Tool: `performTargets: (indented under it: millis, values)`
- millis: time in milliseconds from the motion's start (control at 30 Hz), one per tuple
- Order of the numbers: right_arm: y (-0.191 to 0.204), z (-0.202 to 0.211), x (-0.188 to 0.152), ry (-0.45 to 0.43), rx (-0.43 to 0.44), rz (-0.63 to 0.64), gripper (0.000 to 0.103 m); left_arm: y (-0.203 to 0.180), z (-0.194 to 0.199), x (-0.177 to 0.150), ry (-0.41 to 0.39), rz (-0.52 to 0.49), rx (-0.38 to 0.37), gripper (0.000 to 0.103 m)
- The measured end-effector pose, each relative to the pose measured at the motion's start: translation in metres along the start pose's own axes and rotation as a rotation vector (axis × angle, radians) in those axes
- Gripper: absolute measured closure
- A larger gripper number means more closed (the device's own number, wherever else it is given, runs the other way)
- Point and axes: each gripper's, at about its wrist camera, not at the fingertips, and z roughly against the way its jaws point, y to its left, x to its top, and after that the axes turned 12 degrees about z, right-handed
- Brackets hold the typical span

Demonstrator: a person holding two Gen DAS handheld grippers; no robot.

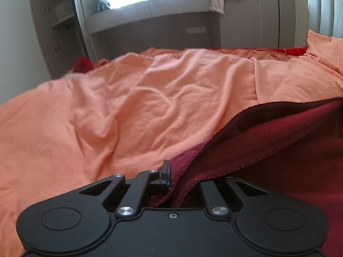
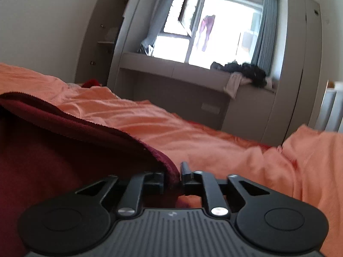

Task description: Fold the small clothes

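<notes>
Dark red fleece garment over the orange bedsheet. Left tongs pinch its edge nearly shut; right tongs slightly parted, cloth between. Keep the hem taut, lower both corners evenly.

The left hand-held gripper is matte black, with two round discs at its outer corners, slotted link arms pinned by silver round-headed screws, and a small hex screw at the centre of its smooth body. The right hand-held gripper has the same black discs, links and silver screws, but a grey ribbed body plate.
</notes>
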Motion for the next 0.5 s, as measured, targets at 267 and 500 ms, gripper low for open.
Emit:
performTargets:
  millis: [267, 500]
  values:
    - [-0.012, 0.0, -0.001, 0.013, 0.011, -0.042, 0.018, 0.029, -0.001, -0.008, 0.036, 0.137, -0.013, 0.039]
    - [-0.023, 0.017, -0.011, 0.03, 0.008, -0.075, 0.0, 0.071, 0.036, -0.037, 0.018, 0.274, -0.059, 0.034]
